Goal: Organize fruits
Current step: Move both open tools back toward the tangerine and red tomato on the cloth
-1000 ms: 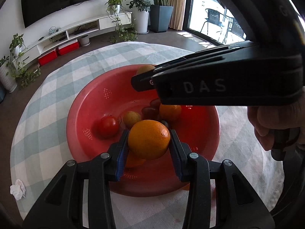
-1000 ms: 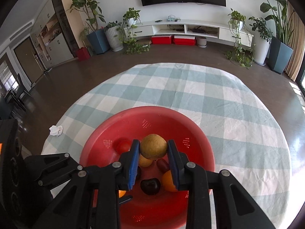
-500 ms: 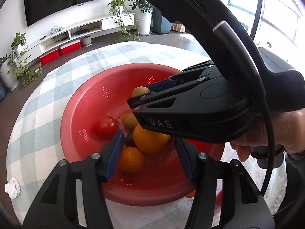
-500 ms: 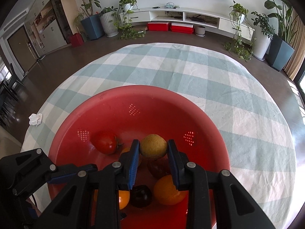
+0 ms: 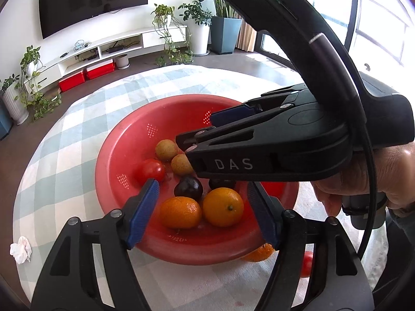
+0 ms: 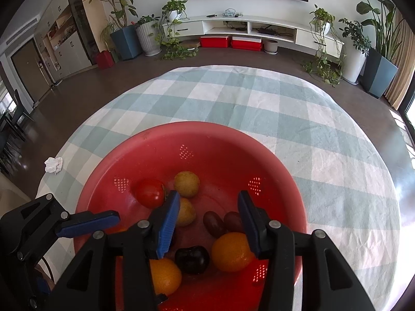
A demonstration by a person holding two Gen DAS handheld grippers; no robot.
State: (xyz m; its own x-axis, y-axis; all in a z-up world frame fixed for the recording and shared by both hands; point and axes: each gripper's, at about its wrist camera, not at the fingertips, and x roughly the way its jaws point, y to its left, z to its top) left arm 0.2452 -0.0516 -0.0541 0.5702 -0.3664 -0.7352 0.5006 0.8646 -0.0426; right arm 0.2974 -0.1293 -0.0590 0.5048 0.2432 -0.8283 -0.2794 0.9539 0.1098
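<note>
Over the red colander (image 5: 124, 155) on the checked tabletop (image 6: 259, 98), both tools hang with nothing between their pads. Left hand-held gripper (image 5: 202, 207) has just been opening, released above two oranges (image 5: 223, 207). Right hand-held gripper (image 6: 208, 220) also just opened, empty. Tomato (image 6: 150, 193), two tan fruits (image 6: 186, 183), grapes (image 6: 214, 223) and a dark plum (image 6: 192, 259) lie in the colander.

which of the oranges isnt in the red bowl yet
The round orange lying on the checked tablecloth, half hidden under the red plastic colander bowl's near rim. The other two oranges sit inside the bowl.
</note>
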